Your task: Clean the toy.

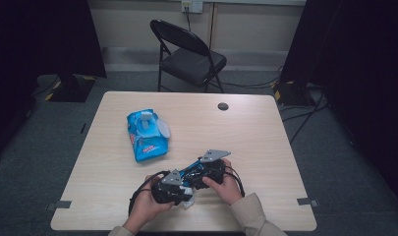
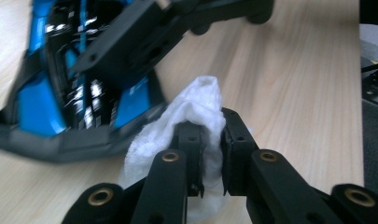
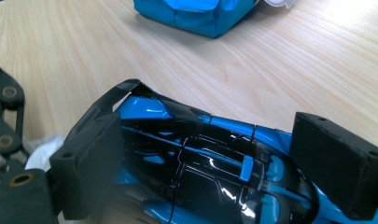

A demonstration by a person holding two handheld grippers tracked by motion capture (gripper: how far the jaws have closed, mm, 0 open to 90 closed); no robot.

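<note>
Left tongs: my left gripper (image 2: 210,135) is clenched on a white wipe (image 2: 196,107), low centre of the left gripper view.
Right tongs: my right gripper (image 3: 214,163) grasps the blue-and-black toy car (image 3: 196,158) by its sides.
Wipe against car: I see the wipe touching the car's edge.
Surface: pale wooden table (image 1: 245,128); blue wipe pack (image 1: 147,135) at upper left.
Room: black folding chair (image 1: 189,51) beyond the table.

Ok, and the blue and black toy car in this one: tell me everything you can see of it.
The toy car has a glossy blue body with black panels, looking like hard plastic. It sits low over the wooden table near the person's edge, clamped across its body between the right gripper pads. The white wipe, pinched in the left gripper, is at one end of it. Its wheels are hidden.
</note>
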